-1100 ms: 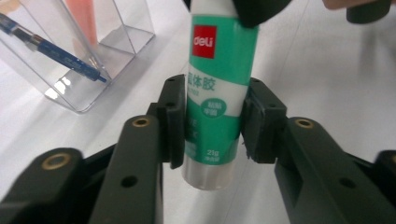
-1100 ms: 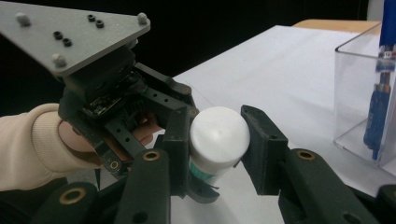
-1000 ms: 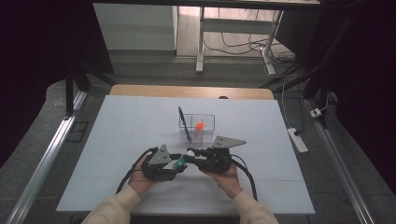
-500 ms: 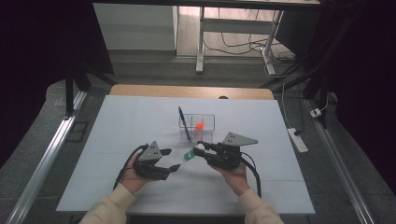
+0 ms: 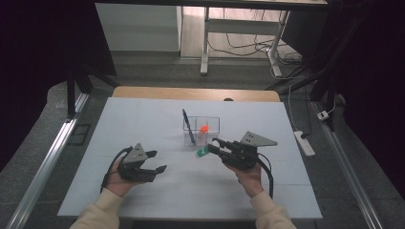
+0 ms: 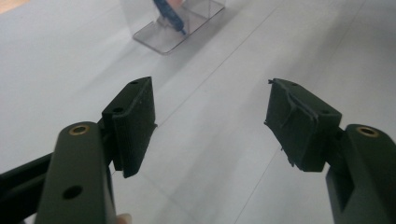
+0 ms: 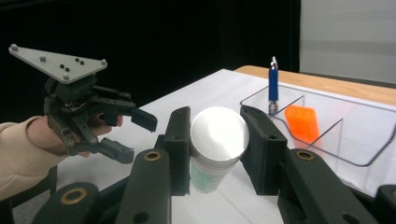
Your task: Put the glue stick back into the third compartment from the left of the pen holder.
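Gripping a white tube (image 7: 215, 140) by its round barrel above the bench (image 5: 143, 119), just beside the clear tray (image 7: 327, 140) holding a pen (image 7: 273, 88) and orange piece (image 7: 302, 122), the right claw (image 7: 215, 149) risks a slip, while the left claw (image 6: 210, 116) gapes empty.

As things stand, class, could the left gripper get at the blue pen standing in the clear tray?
Probably yes. The left gripper is open and holds nothing, and bare table lies between it and the blue pen at the near-left end of the clear tray. The right gripper sits off to the side.
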Demonstrator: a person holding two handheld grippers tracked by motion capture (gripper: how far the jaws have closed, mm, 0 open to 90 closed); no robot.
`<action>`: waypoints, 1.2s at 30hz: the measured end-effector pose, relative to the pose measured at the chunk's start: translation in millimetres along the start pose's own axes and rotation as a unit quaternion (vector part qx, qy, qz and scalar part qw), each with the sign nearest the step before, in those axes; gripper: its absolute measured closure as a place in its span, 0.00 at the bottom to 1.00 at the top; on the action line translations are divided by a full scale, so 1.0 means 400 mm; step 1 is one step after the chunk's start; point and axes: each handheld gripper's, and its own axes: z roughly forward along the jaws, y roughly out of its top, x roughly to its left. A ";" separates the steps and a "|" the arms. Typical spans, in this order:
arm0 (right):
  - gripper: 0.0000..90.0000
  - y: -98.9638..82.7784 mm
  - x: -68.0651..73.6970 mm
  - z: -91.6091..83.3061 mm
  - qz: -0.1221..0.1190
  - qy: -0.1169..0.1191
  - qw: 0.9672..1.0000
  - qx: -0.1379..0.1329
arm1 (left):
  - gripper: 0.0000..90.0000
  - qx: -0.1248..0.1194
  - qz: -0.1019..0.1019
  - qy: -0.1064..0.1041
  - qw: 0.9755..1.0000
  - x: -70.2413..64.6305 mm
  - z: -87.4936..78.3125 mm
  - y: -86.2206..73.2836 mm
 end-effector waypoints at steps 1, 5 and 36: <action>0.72 0.003 -0.001 -0.005 0.000 -0.002 1.000 -0.003 | 0.36 0.001 -0.001 0.001 1.000 0.002 -0.004 -0.003; 0.72 0.015 -0.005 -0.021 -0.001 -0.007 1.000 -0.013 | 0.36 0.002 -0.009 0.005 1.000 0.008 -0.021 -0.018; 0.72 0.130 -0.095 -0.039 -0.004 -0.090 0.995 -0.035 | 0.35 0.007 -0.041 0.015 0.999 0.029 -0.073 -0.086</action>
